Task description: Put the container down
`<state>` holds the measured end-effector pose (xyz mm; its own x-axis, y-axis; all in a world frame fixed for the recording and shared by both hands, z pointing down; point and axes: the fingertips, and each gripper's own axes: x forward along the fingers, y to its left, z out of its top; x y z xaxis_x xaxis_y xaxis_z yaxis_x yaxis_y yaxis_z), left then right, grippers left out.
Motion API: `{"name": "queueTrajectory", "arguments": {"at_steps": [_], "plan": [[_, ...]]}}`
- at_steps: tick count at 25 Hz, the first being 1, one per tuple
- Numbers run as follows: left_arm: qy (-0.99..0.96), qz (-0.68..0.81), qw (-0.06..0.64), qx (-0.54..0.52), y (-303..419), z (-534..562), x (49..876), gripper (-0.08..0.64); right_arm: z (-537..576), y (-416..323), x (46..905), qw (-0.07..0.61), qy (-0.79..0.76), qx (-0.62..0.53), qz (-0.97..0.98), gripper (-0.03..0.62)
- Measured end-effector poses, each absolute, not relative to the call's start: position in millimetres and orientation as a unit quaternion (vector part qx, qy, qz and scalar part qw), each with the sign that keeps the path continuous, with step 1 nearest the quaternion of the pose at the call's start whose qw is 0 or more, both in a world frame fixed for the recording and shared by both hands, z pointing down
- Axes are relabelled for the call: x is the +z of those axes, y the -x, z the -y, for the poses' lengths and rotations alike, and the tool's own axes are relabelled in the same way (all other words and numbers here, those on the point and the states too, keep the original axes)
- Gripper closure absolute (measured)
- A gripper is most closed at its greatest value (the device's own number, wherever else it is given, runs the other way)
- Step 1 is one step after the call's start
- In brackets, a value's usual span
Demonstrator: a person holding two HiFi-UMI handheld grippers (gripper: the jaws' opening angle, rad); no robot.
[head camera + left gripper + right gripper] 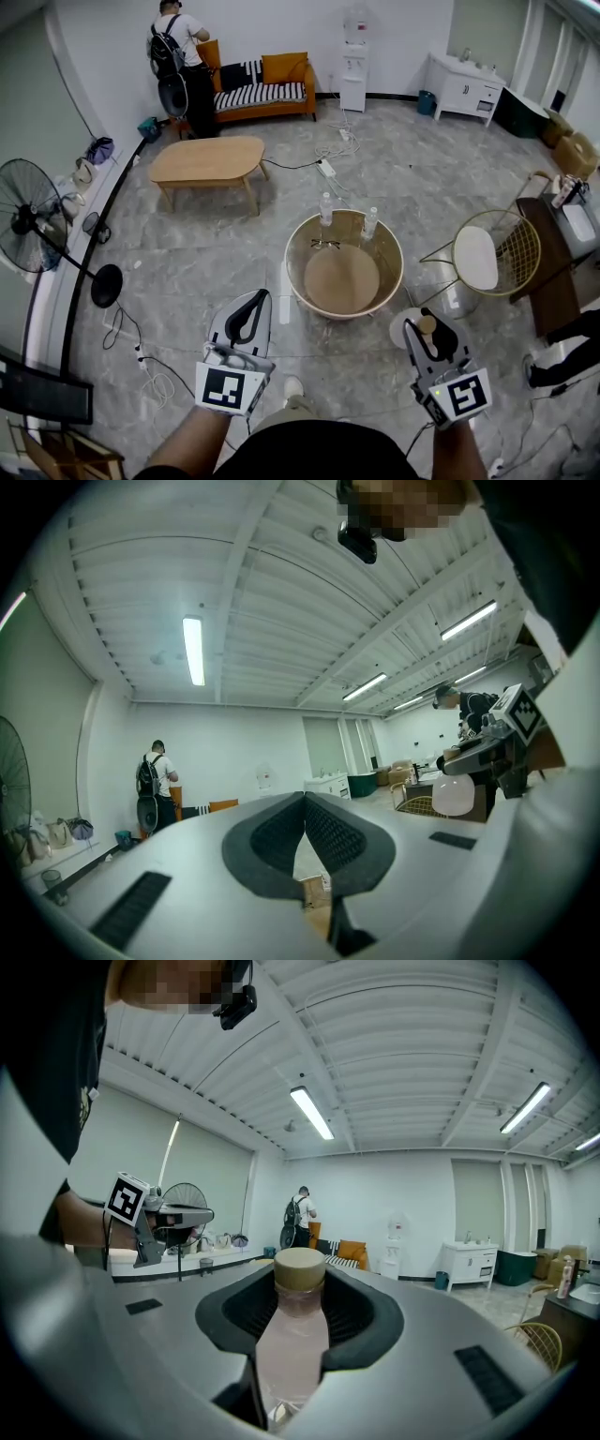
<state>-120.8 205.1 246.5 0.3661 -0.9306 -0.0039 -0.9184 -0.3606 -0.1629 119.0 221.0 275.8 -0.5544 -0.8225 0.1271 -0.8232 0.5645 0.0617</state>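
A pale bottle-like container with a tan cap [298, 1321] stands upright between the jaws of my right gripper [300, 1307], which is shut on it. In the head view my right gripper [427, 327] holds the container [405, 330] above the floor, just right of the round rimmed table [298, 279]. My left gripper [253, 302] hovers left of that table, shut with nothing between its pads [323, 832]. Two clear bottles [325, 208] [370, 223] stand at the table's far rim, with a pair of glasses [325, 244] lying near them.
A gold wire chair [497, 251] stands right of the round table and a dark side table [551, 267] beyond it. A wooden coffee table [208, 159], a sofa [262, 89] and a person [180, 58] are farther back. A floor fan [37, 220] and cables [150, 370] lie left.
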Motion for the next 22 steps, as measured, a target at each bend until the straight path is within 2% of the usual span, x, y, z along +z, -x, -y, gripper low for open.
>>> {"name": "queueTrajectory", "arguments": {"at_steps": [22], "plan": [[0.840, -0.537, 0.063, -0.056, 177, -121, 267, 0.545, -154, -67, 286, 0.084, -0.494, 0.011, 0.866, 0.445]]}}
